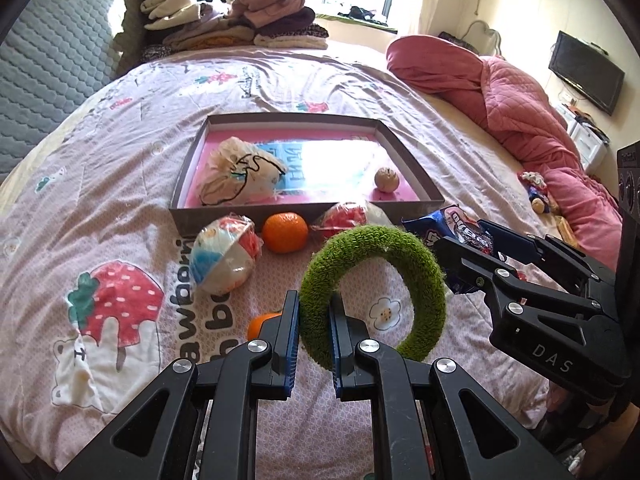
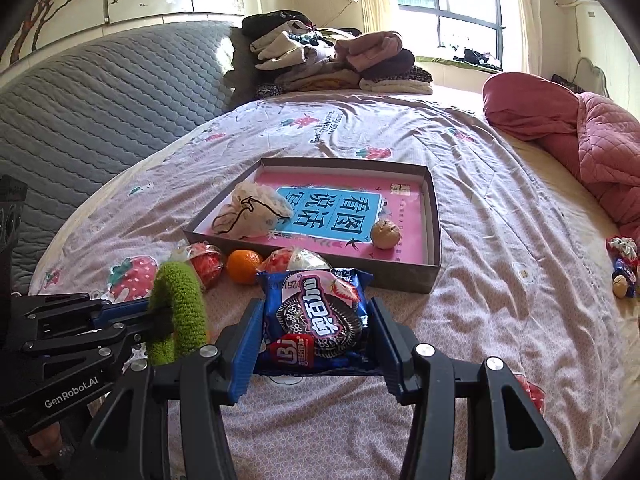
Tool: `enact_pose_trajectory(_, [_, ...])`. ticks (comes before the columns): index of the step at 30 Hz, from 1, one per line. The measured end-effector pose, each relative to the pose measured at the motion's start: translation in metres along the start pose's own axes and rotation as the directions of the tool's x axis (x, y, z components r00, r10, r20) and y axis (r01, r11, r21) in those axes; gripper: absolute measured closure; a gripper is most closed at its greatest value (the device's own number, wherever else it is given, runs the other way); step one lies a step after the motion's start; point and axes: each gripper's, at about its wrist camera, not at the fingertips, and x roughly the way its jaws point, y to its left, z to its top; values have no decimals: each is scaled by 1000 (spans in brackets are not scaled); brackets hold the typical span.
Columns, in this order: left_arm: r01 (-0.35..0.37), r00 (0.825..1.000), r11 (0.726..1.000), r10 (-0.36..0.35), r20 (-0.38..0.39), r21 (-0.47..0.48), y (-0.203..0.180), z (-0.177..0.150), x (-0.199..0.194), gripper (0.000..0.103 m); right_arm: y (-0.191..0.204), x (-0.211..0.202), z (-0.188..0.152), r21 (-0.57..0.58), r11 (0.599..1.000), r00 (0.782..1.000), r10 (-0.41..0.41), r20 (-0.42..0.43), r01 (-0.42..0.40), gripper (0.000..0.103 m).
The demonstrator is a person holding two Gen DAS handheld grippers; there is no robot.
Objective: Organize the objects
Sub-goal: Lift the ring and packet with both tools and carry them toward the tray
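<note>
Fuzzy green cloth ring (image 1: 372, 280), glossy plastic cookie packet (image 2: 316, 316), matt cardboard tray (image 2: 434, 216), soft printed cotton bedsheet (image 1: 120, 184)

Left tongs (image 1: 314, 322) clamped shut, right tongs (image 2: 316, 334) gripping half-wide

daylight from window (image 2: 444, 4) | glare washes tray (image 1: 400, 152) floor | fisheye-bent, dark corners

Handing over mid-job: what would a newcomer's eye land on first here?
The fuzzy green ring, pinched in the left hand-held gripper, and the blue cookie packet, clamped in the right hand-held gripper, both above the bed. Beyond them lies the shallow box with its pink and blue book, an orange against its near wall.
</note>
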Motion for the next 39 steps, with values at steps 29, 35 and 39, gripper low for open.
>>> enact_pose_trajectory(29, [-18, 998, 1000, 19, 56, -15, 9, 34, -7, 90, 4, -7, 37, -9, 1000, 998, -5, 64, 6, 51])
enact_pose_trajectory(35, [-15, 998, 1000, 16, 59, -17, 12, 43, -3, 90, 2, -4, 46, -7, 1000, 997, -11, 71, 12, 51])
enact_pose_trajectory(39, [-16, 998, 1000, 17, 62, -18, 14, 49, -1, 90, 0, -3, 50, -8, 1000, 997, -15, 74, 15, 51])
